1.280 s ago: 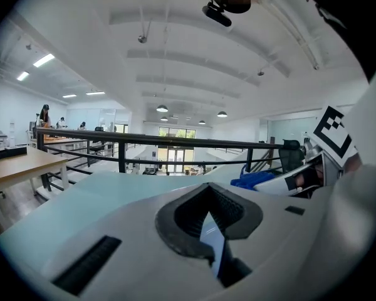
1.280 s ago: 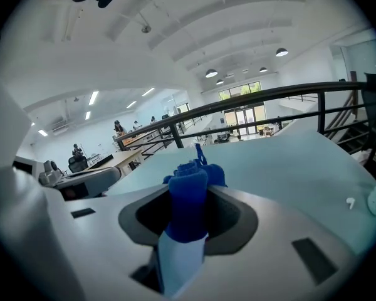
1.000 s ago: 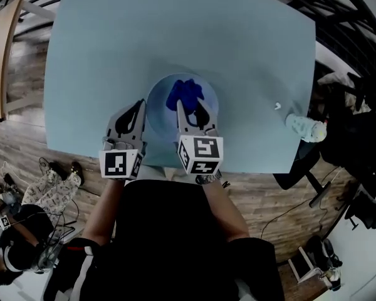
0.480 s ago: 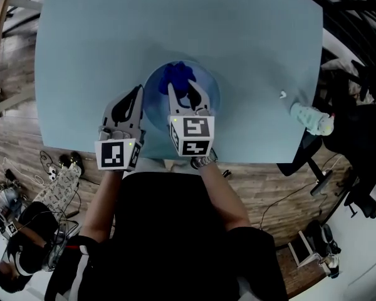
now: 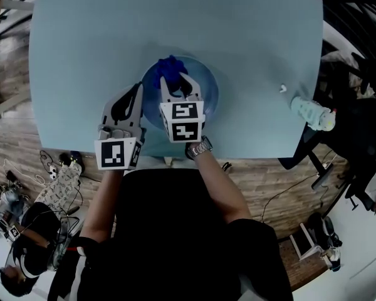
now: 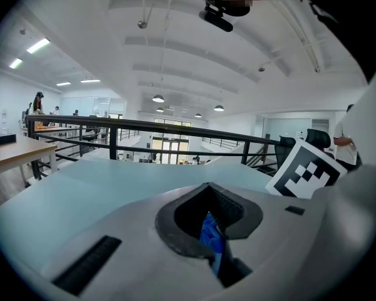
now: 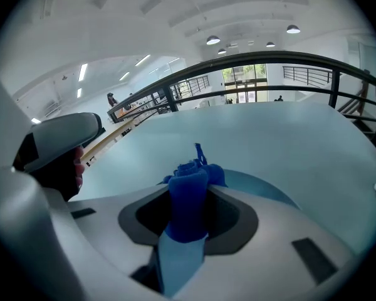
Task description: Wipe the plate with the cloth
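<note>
1. Our plate (image 5: 208,96) sits near the tabletop (image 5: 113,30)'s 6 o'clock edge, right in front of us.
2. The right hand-held gripper (image 5: 177,83) is clamped tight on the cloth (image 5: 170,66). It's a bunched blue wad sticking up between the jaws, over the plate's 12 o'clock part. We can't tell if the cloth is actually touching the plate.
3. The left hand-held gripper (image 5: 136,96) is at the plate's 9 o'clock rim. Its jaws are pretty much together with a sliver of blue pinched in the slit, which looks like the rim to us.
4. Well off at the plate's 3 o'clock, by the tabletop's edge, there's a bottle (image 5: 309,113) with a tiny white bit (image 5: 282,88) near it. No idea what that bit is.
</note>
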{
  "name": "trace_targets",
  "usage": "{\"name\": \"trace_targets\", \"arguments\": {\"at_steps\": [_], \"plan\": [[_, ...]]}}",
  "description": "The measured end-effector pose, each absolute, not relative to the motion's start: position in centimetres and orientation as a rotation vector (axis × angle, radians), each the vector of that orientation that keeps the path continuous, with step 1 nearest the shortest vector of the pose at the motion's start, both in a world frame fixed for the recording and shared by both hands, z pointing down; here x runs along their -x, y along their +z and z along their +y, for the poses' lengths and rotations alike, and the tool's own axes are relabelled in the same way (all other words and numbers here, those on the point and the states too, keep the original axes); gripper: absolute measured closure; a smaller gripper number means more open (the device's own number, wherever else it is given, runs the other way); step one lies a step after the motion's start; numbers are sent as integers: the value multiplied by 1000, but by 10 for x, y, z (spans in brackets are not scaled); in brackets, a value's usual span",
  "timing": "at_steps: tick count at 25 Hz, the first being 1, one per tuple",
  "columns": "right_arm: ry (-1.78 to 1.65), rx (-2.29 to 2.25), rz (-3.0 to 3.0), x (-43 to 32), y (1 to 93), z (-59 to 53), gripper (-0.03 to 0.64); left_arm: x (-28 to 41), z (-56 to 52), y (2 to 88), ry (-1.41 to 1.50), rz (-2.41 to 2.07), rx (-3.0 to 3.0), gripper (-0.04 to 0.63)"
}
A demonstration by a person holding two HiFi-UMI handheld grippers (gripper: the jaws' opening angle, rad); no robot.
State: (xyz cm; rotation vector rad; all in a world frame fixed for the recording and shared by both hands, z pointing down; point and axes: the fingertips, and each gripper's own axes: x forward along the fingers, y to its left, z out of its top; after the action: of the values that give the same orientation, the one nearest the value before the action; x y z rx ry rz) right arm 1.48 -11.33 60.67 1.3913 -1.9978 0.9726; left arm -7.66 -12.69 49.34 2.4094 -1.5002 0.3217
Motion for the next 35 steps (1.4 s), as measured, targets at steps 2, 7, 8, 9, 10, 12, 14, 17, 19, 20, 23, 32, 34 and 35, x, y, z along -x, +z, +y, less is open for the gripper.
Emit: {"name": "trace_targets", "arguments": {"at_steps": [2, 7, 8, 9, 10, 12, 14, 17, 19, 20, 23, 32, 34, 35], "plan": [[982, -1387, -1991, -14, 608, -116, 497, 75, -126, 493, 321, -1500, -2409, 595], [1023, -1380, -1966, -14, 620, -115, 497, 76, -124, 493, 323, -1498, -2410, 594], [1021, -1385, -1968, -15, 621, -116, 497, 76, -124, 494, 323, -1499, -2407, 595], [1013, -1389, -1969, -16, 621, -118, 497, 77, -124, 494, 322, -1501, -2403, 594], [1007, -1392, -1968, -17, 622, -119, 497, 77, -124, 494, 322, -1502, -2400, 595], [1010, -1395, -1957, -19, 624, -120, 497, 77, -125, 495, 321, -1505, -2396, 594], [1022, -1399, -1945, -21, 625, -119, 497, 76, -125, 495, 320, -1502, -2398, 594], [1026, -1415, -1930, -25, 628, -119, 497, 76, -126, 495, 318, -1497, -2403, 595], [1023, -1426, -1920, -29, 630, -119, 497, 75, -126, 494, 319, -1492, -2400, 595], [1028, -1431, -1914, -30, 631, -119, 497, 74, -127, 494, 320, -1489, -2397, 594], [1037, -1444, -1898, -34, 631, -119, 497, 75, -126, 495, 318, -1486, -2404, 595], [1050, -1511, -1841, -56, 631, -115, 497, 67, -123, 493, 315, -1456, -2427, 594], [1053, -1523, -1824, -62, 631, -114, 497, 65, -121, 493, 311, -1452, -2431, 594], [1056, -1531, -1817, -65, 631, -113, 497, 64, -120, 493, 312, -1448, -2432, 595]]}}
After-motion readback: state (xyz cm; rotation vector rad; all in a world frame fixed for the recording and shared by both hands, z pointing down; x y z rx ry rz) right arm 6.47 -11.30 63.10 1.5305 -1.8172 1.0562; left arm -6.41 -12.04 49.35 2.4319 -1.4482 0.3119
